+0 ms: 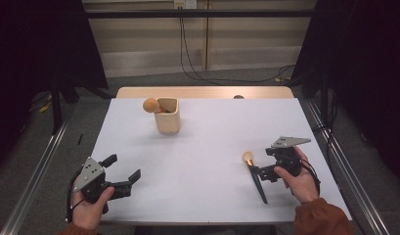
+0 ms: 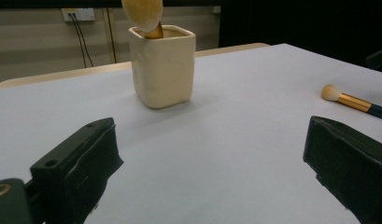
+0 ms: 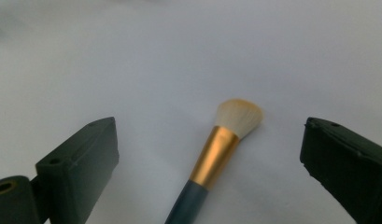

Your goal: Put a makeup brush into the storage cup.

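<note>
High view, done: one brush [image 1: 152,105] already stands in the cup [image 1: 168,116] at the far middle of the table [image 1: 207,191], its round orange head leaning out over the left rim.
High view, left to do: a second brush [image 1: 254,175] lies flat at the near right, head pointing far; I judge it has yet to be picked up and dropped in the cup, so about half the work remains.
High view, my jaws: my right gripper [image 1: 260,172] sits at that brush, spread over its handle; my left gripper [image 1: 123,170] waits at the near left, spread and holding nothing, well apart from the cup.
High view, hard to tell: whether my right jaws touch the handle I cannot say.

Left gripper view, seen: jaws wide apart; the cup [image 2: 163,65] stands ahead, the lying brush [image 2: 355,102] off to the right.
Left gripper view, cut off: the standing brush's head runs past the top edge, and its handle is hidden inside the cup.

Right gripper view, seen: jaws spread on either side of the brush [image 3: 216,154], not closed on it.
Right gripper view, cut off: the blue handle leaves the bottom edge; the table behind is blurred.
</note>
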Demonstrator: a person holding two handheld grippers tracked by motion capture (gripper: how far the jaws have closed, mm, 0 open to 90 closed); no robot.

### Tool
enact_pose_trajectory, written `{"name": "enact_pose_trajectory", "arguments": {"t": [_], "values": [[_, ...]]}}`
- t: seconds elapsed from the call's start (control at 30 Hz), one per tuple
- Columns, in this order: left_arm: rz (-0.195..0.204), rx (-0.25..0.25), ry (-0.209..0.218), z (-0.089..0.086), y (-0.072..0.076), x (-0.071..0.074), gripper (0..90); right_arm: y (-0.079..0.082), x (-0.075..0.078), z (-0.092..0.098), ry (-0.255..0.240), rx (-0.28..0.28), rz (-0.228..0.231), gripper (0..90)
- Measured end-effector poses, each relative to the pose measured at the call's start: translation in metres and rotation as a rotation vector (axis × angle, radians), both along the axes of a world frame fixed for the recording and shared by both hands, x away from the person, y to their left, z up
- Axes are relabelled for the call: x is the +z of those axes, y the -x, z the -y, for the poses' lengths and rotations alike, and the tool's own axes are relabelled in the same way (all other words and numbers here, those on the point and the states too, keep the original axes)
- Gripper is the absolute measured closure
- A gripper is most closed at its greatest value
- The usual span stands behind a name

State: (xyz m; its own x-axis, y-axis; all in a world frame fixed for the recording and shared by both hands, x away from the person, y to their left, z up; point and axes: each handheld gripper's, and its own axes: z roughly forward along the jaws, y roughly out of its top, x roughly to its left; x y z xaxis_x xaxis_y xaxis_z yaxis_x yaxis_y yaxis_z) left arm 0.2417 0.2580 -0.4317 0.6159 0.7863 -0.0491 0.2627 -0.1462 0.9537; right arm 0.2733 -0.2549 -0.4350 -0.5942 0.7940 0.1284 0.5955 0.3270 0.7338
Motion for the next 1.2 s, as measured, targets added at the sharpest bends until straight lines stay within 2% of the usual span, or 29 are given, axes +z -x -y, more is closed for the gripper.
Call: {"name": "enact_pose_trajectory", "arguments": {"t": [0.1,0.3,0.43,0.57,0.8,0.87,0.93,1.07,1.17,1.2], "values": [[-0.001,0.003,0.001,0.0,-0.001,-0.001,3.2,-0.004,-0.001,-0.003,0.054,0.015,-0.071,4.7],[-0.006,0.007,0.009,-0.001,-0.002,-0.001,3.2,-0.011,0.0,-0.004,0.106,0.008,-0.151,5.1],[-0.004,0.006,0.007,-0.001,-0.002,-0.001,3.2,-0.014,-0.001,-0.005,0.119,0.03,-0.181,4.6],[-0.004,0.005,0.006,0.0,-0.003,-0.001,3.2,-0.018,-0.001,-0.008,0.151,0.048,-0.233,4.0],[-0.012,0.003,0.014,-0.002,-0.003,-0.002,3.2,-0.025,0.001,-0.014,0.207,0.052,-0.28,3.8],[-0.011,0.004,0.012,-0.002,-0.003,-0.001,3.2,-0.027,0.0,-0.017,0.242,0.071,-0.32,5.9],[-0.012,0.004,0.013,-0.001,-0.003,-0.002,3.2,-0.027,0.0,-0.02,0.258,0.071,-0.324,7.2],[-0.012,0.007,0.011,-0.001,-0.003,-0.002,3.2,-0.028,-0.003,-0.021,0.269,0.074,-0.355,9.7],[-0.012,0.01,0.011,-0.001,-0.003,-0.002,3.2,-0.029,-0.003,-0.02,0.264,0.074,-0.348,13.6],[-0.008,0.009,0.007,-0.001,-0.003,-0.002,3.2,-0.028,-0.003,-0.02,0.258,0.069,-0.363,14.6]]}}
